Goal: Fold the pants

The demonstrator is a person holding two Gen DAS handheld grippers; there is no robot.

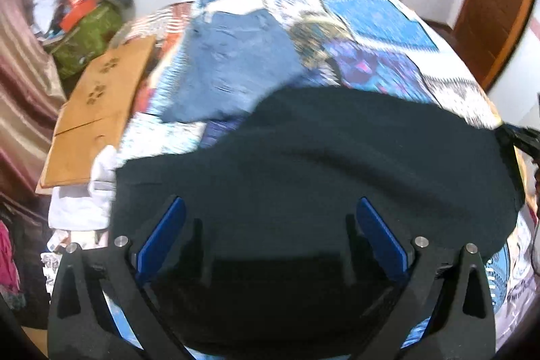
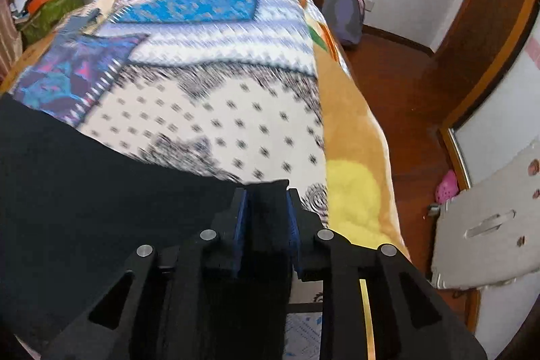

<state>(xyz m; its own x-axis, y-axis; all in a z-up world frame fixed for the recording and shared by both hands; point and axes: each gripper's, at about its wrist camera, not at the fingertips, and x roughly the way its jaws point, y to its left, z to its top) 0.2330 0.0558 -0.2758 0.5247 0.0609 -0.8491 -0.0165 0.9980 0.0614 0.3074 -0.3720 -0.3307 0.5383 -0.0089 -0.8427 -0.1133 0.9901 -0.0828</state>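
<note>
I see my right gripper (image 2: 266, 191) clenched on the black pants' (image 2: 101, 208) edge on the quilt (image 2: 219, 90), my left gripper (image 1: 270, 208) released above them.

The left gripper (image 1: 270, 218) has its jaws spread wide, with nothing pressed between the blue pads (image 1: 162, 238). The right gripper (image 2: 266, 201) is tilted downward, its jaws pinching dark cloth.

Both wrist views close above, steeply downward; shared patchwork quilt (image 1: 378, 22) (image 2: 216, 32) and dark pants (image 1: 320, 157) (image 2: 84, 191)
</note>
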